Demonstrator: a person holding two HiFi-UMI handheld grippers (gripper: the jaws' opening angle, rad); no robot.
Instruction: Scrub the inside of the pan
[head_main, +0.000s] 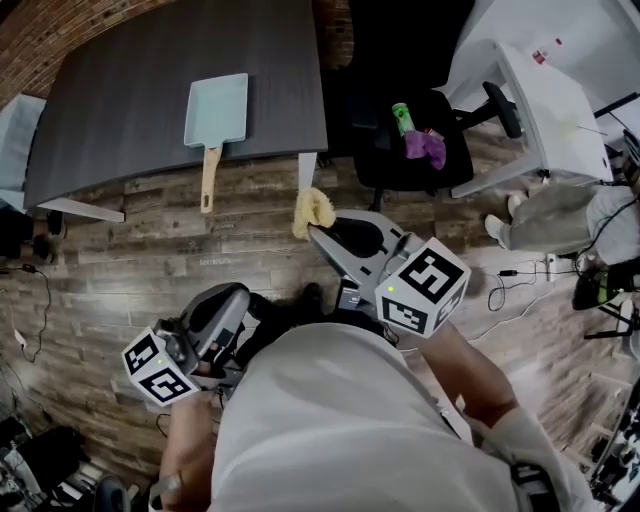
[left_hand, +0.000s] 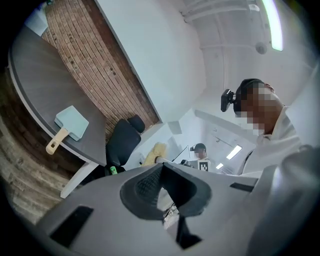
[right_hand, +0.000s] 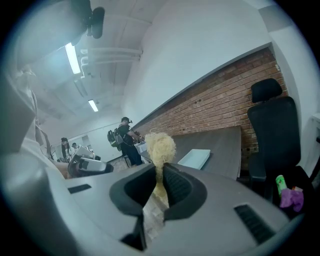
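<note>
Wood-floored room, dark bench (head_main: 120, 90) ahead. The pan (head_main: 216, 108) lies at the bench's front edge, handle overhanging toward the person. Left tool (left_hand: 162, 170) is shut and empty. Right tool (head_main: 312, 232) clamps a yellow scrubber (head_main: 313, 208) and is judged nearer; the pan lies ahead-left of it.

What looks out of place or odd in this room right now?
The pan sits at the table's near edge, its wooden handle apparently hanging past it. A green bottle and purple cloth lie on the office chair seat.
</note>
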